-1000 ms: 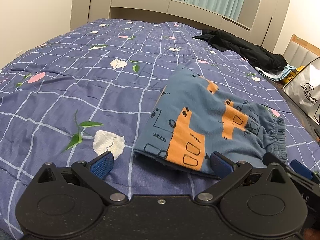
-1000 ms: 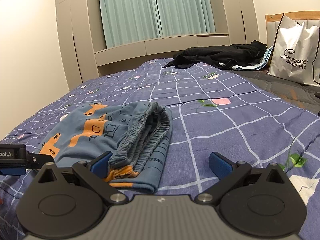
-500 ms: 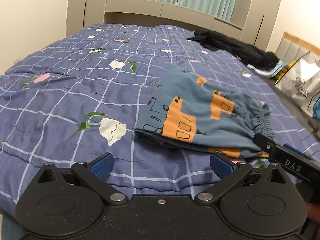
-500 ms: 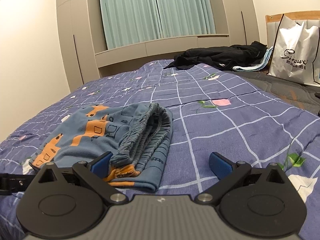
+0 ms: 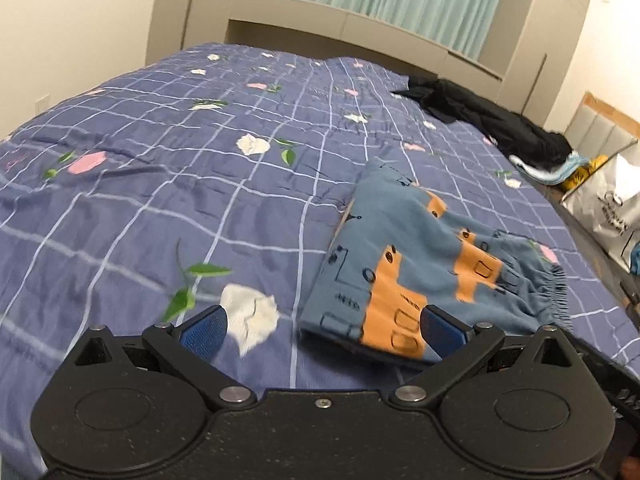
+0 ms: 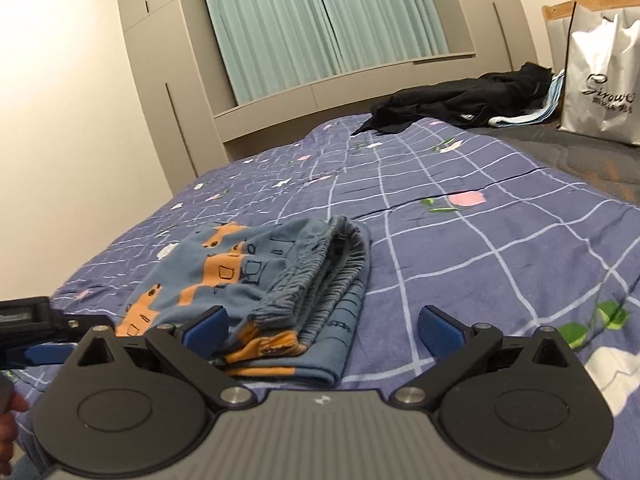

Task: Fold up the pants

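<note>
Folded blue cotton pants with orange prints [image 5: 424, 264] lay ahead of your grippers | your left gripper [image 5: 320, 330] gaped wide, empty | your right gripper [image 6: 320, 330] gaped wide, empty

We see the bed from two low cameras, each looking forward along its own gripper's fingers. The left wrist view sits above the quilt [image 5: 168, 184], tilted down, with the folded pants [image 5: 420, 264] close ahead to its right — the fold edge nearest. The right wrist view rides lower, facing across the bed toward the curtains [image 6: 320, 20], with the pants [image 6: 256, 280] close ahead to its left, waistband end nearest. Both views share the pants, the quilt, the dark clothes [image 5: 492, 120] [image 6: 464, 100] and the white bag [image 5: 612, 208] [image 6: 600, 76] — and the left gripper [image 6: 44, 344] shows at the right view's left edge.
</note>
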